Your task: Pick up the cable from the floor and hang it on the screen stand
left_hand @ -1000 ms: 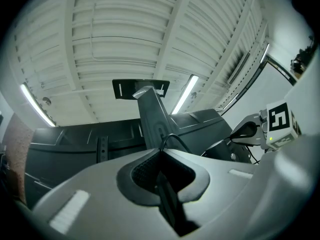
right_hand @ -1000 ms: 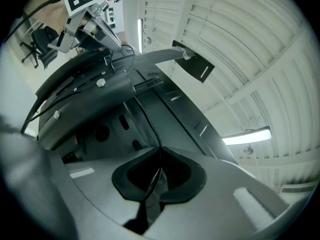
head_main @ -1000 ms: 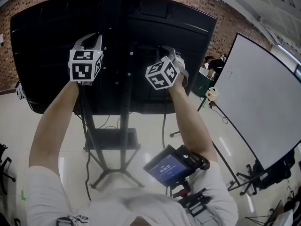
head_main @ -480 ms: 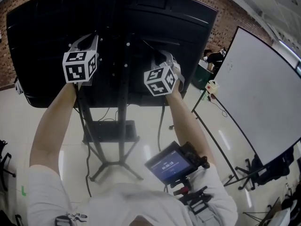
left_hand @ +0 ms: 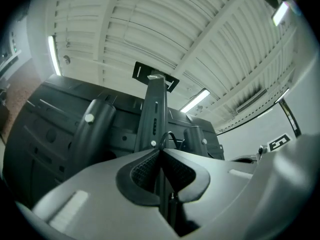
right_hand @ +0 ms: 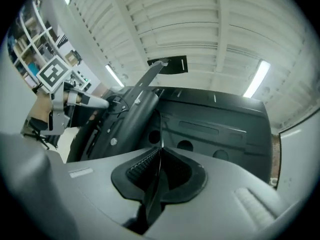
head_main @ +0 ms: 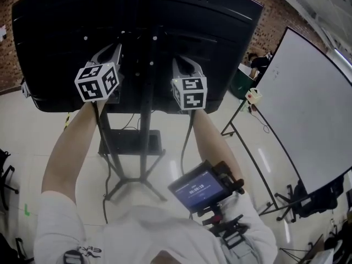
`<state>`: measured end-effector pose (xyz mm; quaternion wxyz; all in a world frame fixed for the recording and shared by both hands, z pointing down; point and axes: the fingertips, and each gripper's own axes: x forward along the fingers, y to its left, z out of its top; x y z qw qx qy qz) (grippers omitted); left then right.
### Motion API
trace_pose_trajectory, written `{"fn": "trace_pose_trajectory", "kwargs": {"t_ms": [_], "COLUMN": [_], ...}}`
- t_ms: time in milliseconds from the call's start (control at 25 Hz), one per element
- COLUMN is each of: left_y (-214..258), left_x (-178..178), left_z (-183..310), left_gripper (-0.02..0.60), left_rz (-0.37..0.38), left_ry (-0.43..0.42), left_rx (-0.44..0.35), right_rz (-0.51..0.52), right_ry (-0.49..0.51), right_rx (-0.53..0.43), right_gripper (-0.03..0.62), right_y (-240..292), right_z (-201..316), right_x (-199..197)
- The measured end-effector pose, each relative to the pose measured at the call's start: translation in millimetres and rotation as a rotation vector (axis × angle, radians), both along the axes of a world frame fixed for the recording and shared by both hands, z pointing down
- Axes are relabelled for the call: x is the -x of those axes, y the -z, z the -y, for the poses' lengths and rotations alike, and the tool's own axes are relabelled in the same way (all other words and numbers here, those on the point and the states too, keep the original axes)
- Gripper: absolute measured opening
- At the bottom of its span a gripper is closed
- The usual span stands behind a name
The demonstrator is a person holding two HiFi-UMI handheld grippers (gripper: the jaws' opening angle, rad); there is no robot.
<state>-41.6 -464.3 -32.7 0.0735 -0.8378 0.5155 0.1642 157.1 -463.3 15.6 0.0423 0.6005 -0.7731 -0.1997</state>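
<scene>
The thin black cable (head_main: 186, 139) hangs down from my right gripper (head_main: 182, 65) behind the big black screen (head_main: 220, 32). Both grippers are raised on either side of the stand's upright pole (head_main: 147, 92). My left gripper (head_main: 113, 49) is left of the pole. In the left gripper view the left gripper (left_hand: 160, 151) is shut with the cable (left_hand: 167, 135) looping out just above its tips, in front of the pole (left_hand: 155, 109). In the right gripper view the right gripper (right_hand: 160, 151) has just been opening, but its pads still lie against the cable (right_hand: 159, 124), which rises toward the pole (right_hand: 140, 104).
A whiteboard (head_main: 308, 109) on a wheeled frame stands at the right. The stand's shelf (head_main: 129, 144) and splayed feet (head_main: 135, 186) are below on the shiny floor. A small screen device (head_main: 198, 188) hangs at the person's chest. Another person (head_main: 258, 65) is far back right.
Both grippers have come down a little along the screen's back and rolled, the right one more, so its marker cube shows a different face. The cable still hangs from the right gripper.
</scene>
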Motion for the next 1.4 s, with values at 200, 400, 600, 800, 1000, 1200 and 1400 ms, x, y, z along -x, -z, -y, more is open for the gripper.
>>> {"fn": "trace_pose_trajectory", "kwargs": {"t_ms": [200,400,600,800,1000,1200,1400], "left_y": [-10,-21,-51,-68,-83,-95,-89], "left_x": [-10,-10,0,9,8,5,7], "left_z": [-12,-23,-21,-27,-34,-39,-55], "left_gripper": [0.021,0.021,0.031,0.031,0.031,0.031,0.028], "left_rz": [0.02,0.065,0.077,0.079,0.088,0.095,0.133], "left_ry": [-0.015,-0.008,0.014,0.049,0.066,0.067,0.107], "left_rx": [-0.02,-0.039,0.022,0.058,0.087,0.108,0.019], "right_rz": [0.025,0.017,-0.004,-0.01,0.0,-0.003,0.04], "right_ry": [0.029,0.038,0.049,0.08,0.101,0.068,0.047], "right_rx": [-0.013,-0.032,-0.036,-0.05,-0.04,-0.023,-0.004], "right_gripper": [0.052,0.057,0.064,0.089,0.114,0.112,0.071], "right_y": [-5,-7,-12,-19,-30,-37,-42], "right_z": [-3,-7,-10,-17,-24,-34,-54], "right_x": [10,11,13,15,11,1,-4]}}
